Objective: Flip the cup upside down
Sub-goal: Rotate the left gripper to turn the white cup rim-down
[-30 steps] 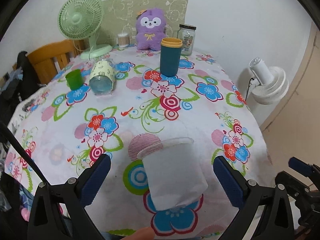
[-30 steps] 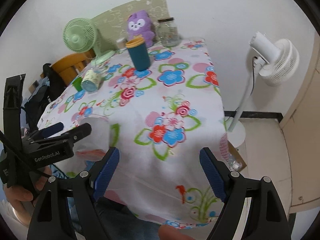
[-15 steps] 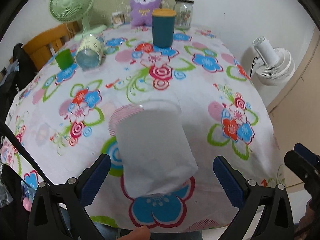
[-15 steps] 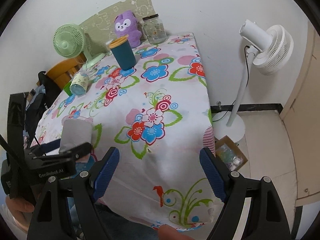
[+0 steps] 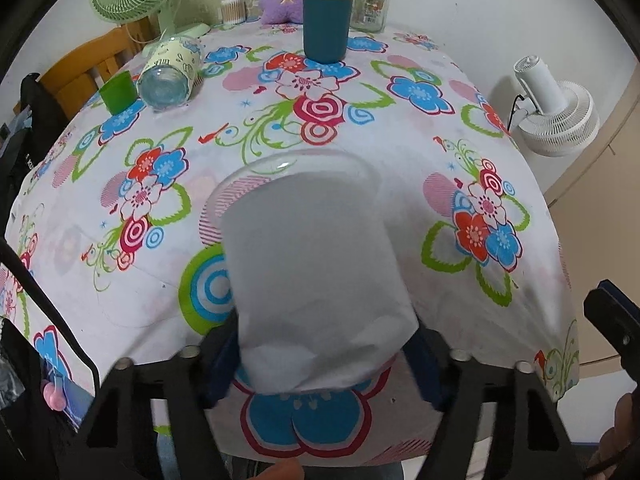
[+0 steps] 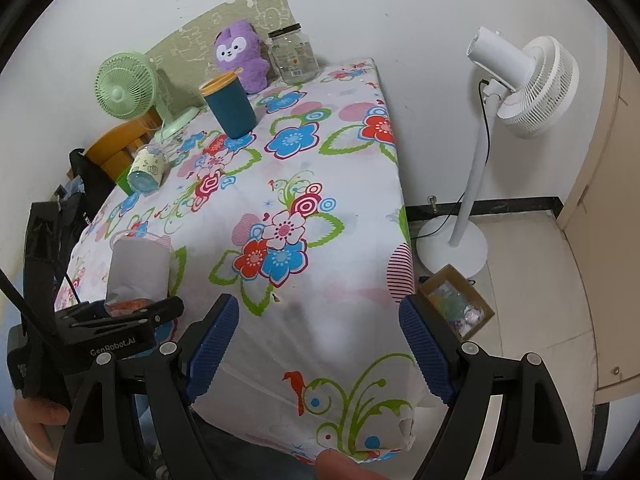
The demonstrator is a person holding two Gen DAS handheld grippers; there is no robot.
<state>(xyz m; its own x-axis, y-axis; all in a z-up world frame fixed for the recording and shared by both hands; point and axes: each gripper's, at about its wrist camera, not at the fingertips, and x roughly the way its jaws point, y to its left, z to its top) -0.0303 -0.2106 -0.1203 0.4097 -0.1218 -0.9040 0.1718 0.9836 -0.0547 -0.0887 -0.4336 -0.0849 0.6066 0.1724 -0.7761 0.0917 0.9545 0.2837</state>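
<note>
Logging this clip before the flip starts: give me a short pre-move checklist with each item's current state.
1. Left hand-held gripper closed on the cup: ok, pads against its lower sides.
2. Cup rim up, not yet flipped: ok.
3. Cup empty: cannot tell, walls frosted.
4. Right hand-held gripper out of the way: ok, open, holding nothing, off the table's corner.
5. Room to turn: ok, the teal tumbler and the lying jar stand far back.

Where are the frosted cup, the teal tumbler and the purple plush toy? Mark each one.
frosted cup (image 5: 316,264), left wrist view, middle of its side wall.
teal tumbler (image 5: 325,28), left wrist view, its teal body below the yellow lid.
purple plush toy (image 6: 239,54), right wrist view, on its face.
</note>
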